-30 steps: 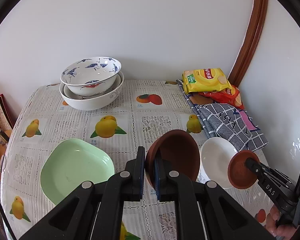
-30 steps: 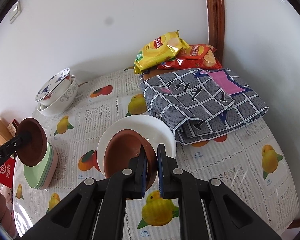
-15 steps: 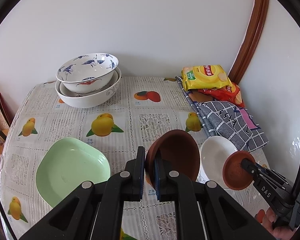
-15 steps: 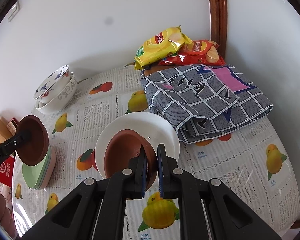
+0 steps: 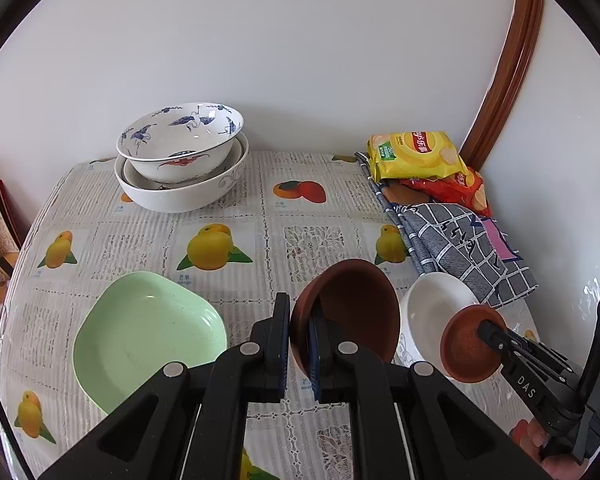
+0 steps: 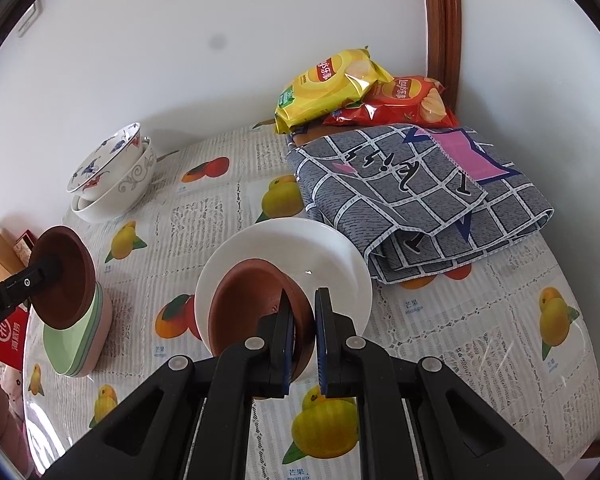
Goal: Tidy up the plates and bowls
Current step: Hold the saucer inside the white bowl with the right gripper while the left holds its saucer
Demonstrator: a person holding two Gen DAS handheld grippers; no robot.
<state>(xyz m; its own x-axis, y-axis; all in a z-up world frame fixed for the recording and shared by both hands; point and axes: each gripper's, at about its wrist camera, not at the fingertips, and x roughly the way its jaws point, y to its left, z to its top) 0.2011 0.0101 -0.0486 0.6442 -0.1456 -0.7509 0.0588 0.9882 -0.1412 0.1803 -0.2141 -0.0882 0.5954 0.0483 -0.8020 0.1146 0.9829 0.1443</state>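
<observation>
At the bottom centre of the left wrist view, the left tongs (image 5: 299, 344) are closed on the rim of a round brown clay-coloured bowl (image 5: 356, 312), one finger inside the bowl and one outside, so the bowl hangs tilted above the bench (image 5: 300, 216), which is covered in a fruit-printed cloth. In the lower left of that frame lies a pale green squarish plastic plate (image 5: 148, 332), flat on the bench; in the right wrist view it shows as a short stack of such plates (image 6: 78, 340) at the left edge, with the brown bowl (image 6: 66, 276) held just above it.

At the lower middle of the right wrist view, the right tongs (image 6: 302, 320) are clamped on the rim of a smaller brown clay-coloured dish (image 6: 252, 304), which sits tilted over a round white ceramic plate (image 6: 320, 252); whether the two touch cannot be told. In the left wrist view the same small dish (image 5: 466, 344) and white plate (image 5: 436, 308) appear at the lower right, with the right tongs (image 5: 488, 330) reaching in from the right edge.

In the upper left of the bench stands a blue-patterned white porcelain bowl (image 5: 180, 140) nested in a larger white bowl (image 5: 184, 192). At the upper right, a yellow crisp packet (image 5: 416, 156) lies over a red crisp packet (image 5: 456, 188), beside a folded grey checked cloth (image 5: 460, 244) that lies just beside the white plate.
</observation>
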